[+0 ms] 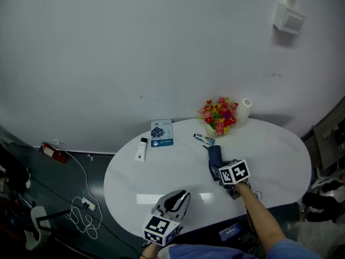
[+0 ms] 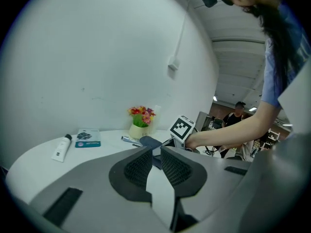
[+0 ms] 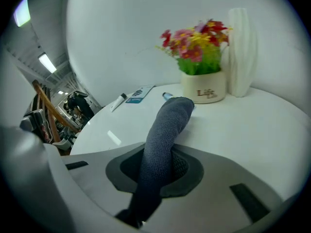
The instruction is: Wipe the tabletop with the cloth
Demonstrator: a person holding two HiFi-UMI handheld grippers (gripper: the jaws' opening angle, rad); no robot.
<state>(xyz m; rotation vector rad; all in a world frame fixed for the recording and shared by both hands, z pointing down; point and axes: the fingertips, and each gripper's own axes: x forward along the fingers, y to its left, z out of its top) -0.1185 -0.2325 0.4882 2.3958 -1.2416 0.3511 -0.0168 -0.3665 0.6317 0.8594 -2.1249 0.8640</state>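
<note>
A dark blue-grey cloth (image 1: pixel 214 155) lies in a long roll on the white oval tabletop (image 1: pixel 161 171), just in front of the flower pot. My right gripper (image 1: pixel 216 166) is shut on the cloth's near end. In the right gripper view the cloth (image 3: pixel 167 125) runs out from between the jaws of the right gripper (image 3: pixel 160 153) and droops onto the table (image 3: pixel 252 125). My left gripper (image 1: pixel 180 194) hovers over the table's front edge, shut, with nothing held. The left gripper (image 2: pixel 156 149) looks toward the cloth (image 2: pixel 148 142) and the right gripper's marker cube (image 2: pixel 181 128).
A pot of red and yellow flowers (image 1: pixel 218 117) and a white ribbed vase (image 1: pixel 245 109) stand at the table's back. A blue booklet (image 1: pixel 161 133), a white tube (image 1: pixel 141 148) and a small tube (image 1: pixel 204 139) lie nearby. Cables and a power strip (image 1: pixel 86 205) are on the floor at left.
</note>
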